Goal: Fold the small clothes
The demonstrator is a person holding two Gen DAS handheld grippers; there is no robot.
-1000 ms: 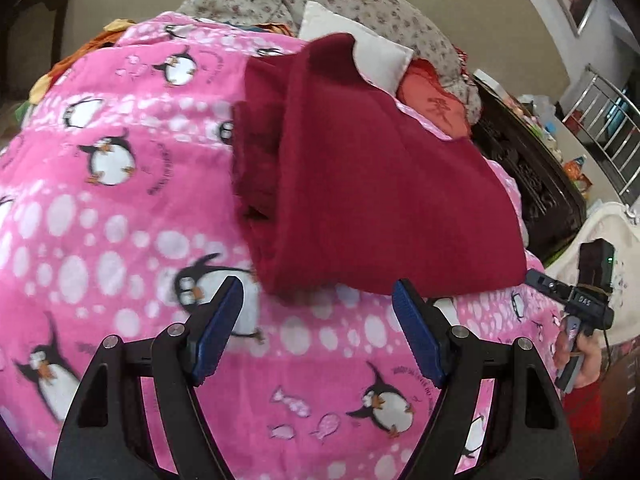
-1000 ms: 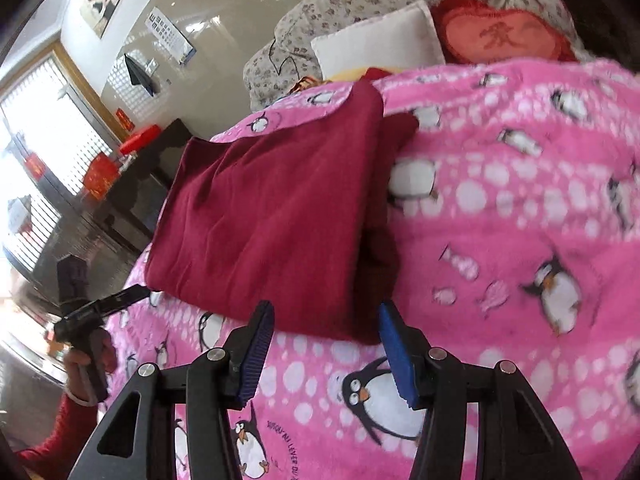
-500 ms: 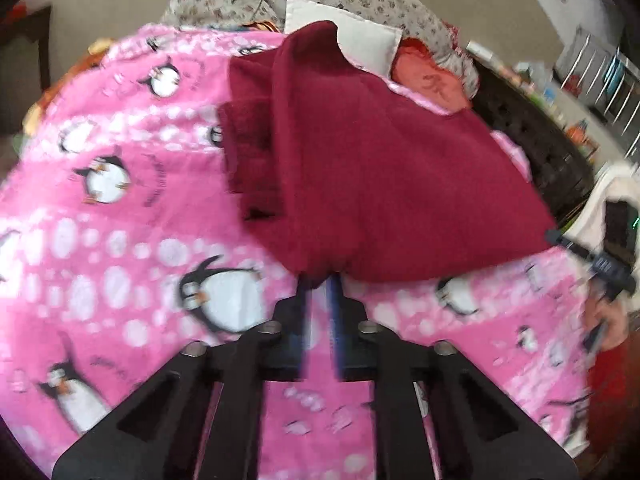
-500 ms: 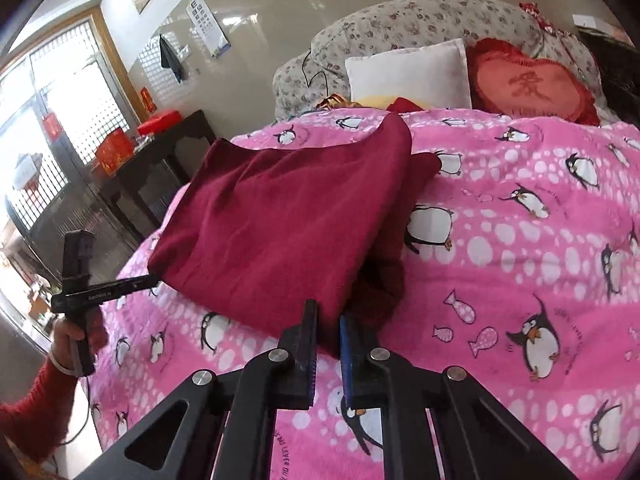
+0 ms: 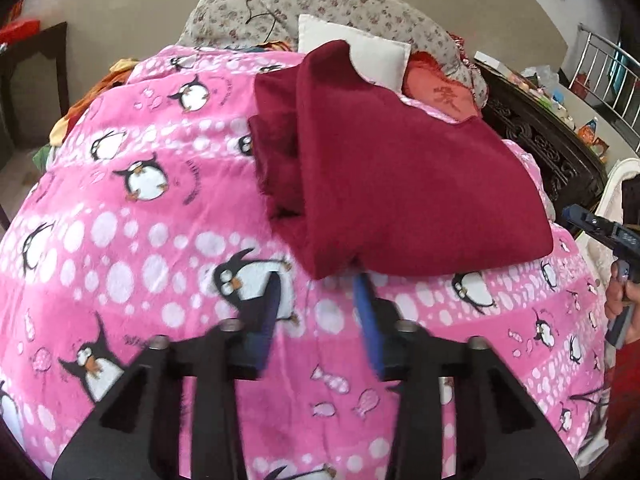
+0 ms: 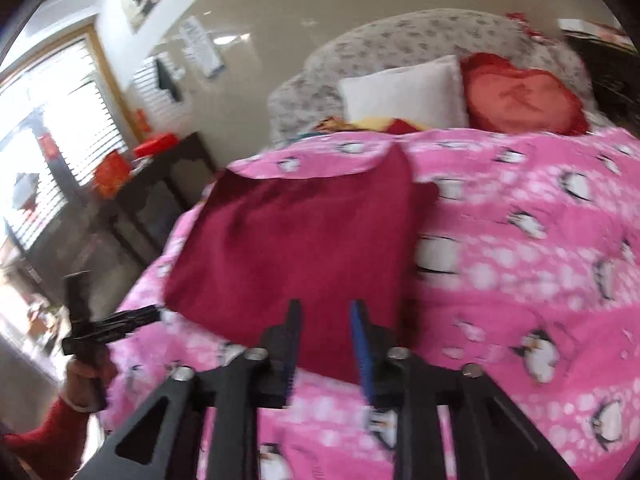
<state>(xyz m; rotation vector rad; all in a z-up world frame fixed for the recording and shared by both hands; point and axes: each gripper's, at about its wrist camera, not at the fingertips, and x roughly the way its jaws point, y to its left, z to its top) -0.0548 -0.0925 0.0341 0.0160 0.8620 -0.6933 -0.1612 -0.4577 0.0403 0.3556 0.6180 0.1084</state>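
Closest to the left wrist camera is the left gripper [image 5: 318, 300], with its blue-padded fingers [image 5: 366, 312] spread apart and nothing between them. The tips sit just short of the near hem of the dark red garment [image 5: 400, 184], over the pink penguin blanket [image 5: 140, 240]. That view is a bit smeared around the fingers, so whether the right-hand tip brushes the cloth or not, I can't tell.

Over on the right wrist camera, the right gripper [image 6: 326, 312] is parted too, gap a little narrower, and holding nothing. Its tips hang over the near edge of the same garment [image 6: 304, 240], but the whole shot is blurry, so contact is anyone's guess.

The garment itself lies folded on the blanket [image 6: 520, 280], a wide flat panel with a thicker bunched strip running along one side (left side in the left view, right side in the right view).

You can also spot each tool from the other camera: the right gripper [image 5: 580, 222] pokes in at the far right edge of the left view, and the left gripper [image 6: 116, 322] with the hand holding it [image 6: 86, 372] is at the lower left of the right view.

Further back, past the garment, there's a white pillow [image 6: 404, 88], a red heart cushion [image 6: 524, 96] beside it, and a flowery grey headboard [image 5: 340, 4]. A dark wooden cabinet [image 5: 540, 140] stands alongside the bed.
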